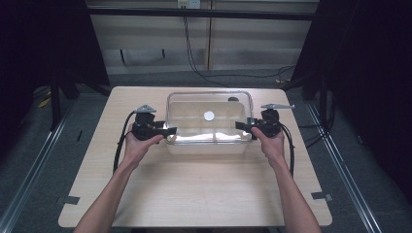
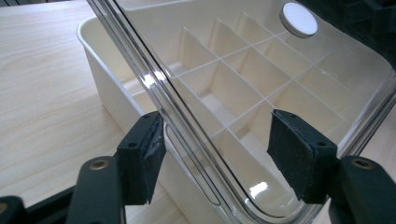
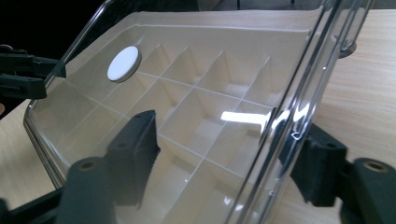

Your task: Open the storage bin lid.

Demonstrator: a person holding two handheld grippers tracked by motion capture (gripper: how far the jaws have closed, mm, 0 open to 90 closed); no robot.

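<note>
Two arms reach in over the table [image 1: 194,194]. At the table's middle sits a white box [image 1: 209,138] with many little rooms, under a clear lid [image 1: 209,114]. Left gripper [image 1: 167,131] and right gripper [image 1: 243,126] have their fingers spread around the lid's two ends, not pinching yet, likely to lift it evenly. A white knob [image 1: 209,115] sits on the lid's middle.

The place reads as a lab or recording bay rather than a home — a lone light-wood table [image 1: 194,194] stands on grey carpet, boxed in by black curtains [image 1: 43,43] at both sides. Metal rails [image 1: 29,165] run along the floor, black cables [image 1: 194,53] trail down the pale panelled back wall, and tape marks [image 1: 71,199] sit at the table's near corners — a staged work spot.
</note>
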